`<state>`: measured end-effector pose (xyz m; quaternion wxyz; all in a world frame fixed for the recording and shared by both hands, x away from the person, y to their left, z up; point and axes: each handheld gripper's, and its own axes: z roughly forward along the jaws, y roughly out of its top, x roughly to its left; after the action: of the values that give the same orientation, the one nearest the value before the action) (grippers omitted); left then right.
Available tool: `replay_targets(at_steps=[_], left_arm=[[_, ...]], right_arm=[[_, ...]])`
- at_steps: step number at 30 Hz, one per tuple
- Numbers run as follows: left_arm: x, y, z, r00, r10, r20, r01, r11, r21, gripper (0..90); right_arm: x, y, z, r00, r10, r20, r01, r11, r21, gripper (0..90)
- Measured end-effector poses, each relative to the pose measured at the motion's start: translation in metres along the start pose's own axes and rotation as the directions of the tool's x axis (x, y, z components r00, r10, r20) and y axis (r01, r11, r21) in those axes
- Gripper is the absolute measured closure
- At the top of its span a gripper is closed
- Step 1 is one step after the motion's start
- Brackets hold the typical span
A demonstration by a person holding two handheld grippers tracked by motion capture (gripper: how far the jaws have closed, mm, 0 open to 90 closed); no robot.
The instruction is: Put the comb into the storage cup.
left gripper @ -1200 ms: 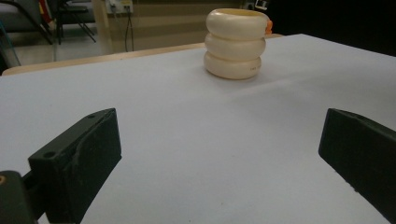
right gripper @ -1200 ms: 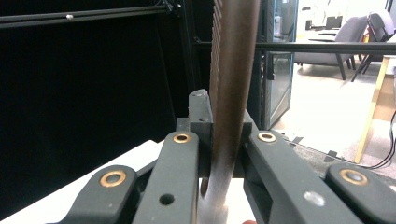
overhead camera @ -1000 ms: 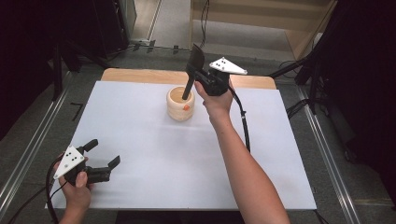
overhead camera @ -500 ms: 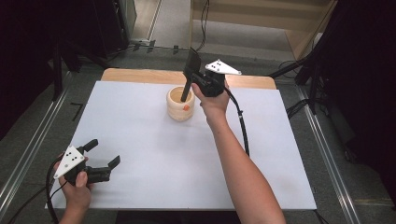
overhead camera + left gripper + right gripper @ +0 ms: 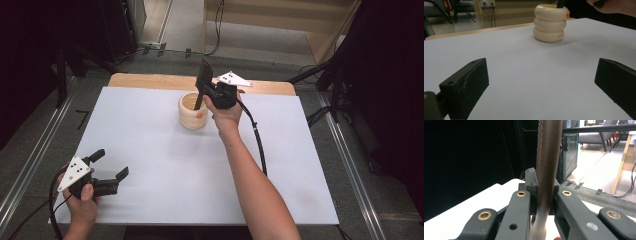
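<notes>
Right gripper (image 5: 206, 93) has its jaws clamped tight on a dark flat utensil (image 5: 547, 170) that runs up between them and dips down into the cream ringed cup (image 5: 192, 111) just below, while the left gripper (image 5: 111, 169) sits wide open, holding nothing, cup well ahead of it.

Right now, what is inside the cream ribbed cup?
The dark utensil clamped in the right gripper dips into the cream ribbed cup. Its lower end and the cup's bottom are hidden.

White-topped table (image 5: 150, 150) on grey carpet (image 5: 35, 145); pale wooden furniture (image 5: 280, 25) beyond, dark curtains (image 5: 30, 45) at both sides, chairs (image 5: 599, 135) in the distance
</notes>
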<state>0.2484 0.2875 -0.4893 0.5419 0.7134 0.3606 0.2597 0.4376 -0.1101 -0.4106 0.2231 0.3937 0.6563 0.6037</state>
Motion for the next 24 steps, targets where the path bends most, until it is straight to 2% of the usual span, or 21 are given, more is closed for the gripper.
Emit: replay_targets(at_steps=[19, 24], left_arm=[[-0.001, 0.000, 0.001, 1.0000, 0.004, 0.002, -0.004, 1.0000, 0.002, 0.0], [-0.001, 0.000, 0.001, 1.0000, 0.004, 0.003, -0.004, 1.0000, 0.003, 0.0]], right_arm=[[-0.002, -0.026, 0.007, 0.9996, 0.027, 0.006, -0.027, 0.9991, 0.034, 83.3], [-0.004, -0.032, 0.009, 0.9976, 0.069, 0.004, -0.069, 0.9970, 0.033, 83.3]])
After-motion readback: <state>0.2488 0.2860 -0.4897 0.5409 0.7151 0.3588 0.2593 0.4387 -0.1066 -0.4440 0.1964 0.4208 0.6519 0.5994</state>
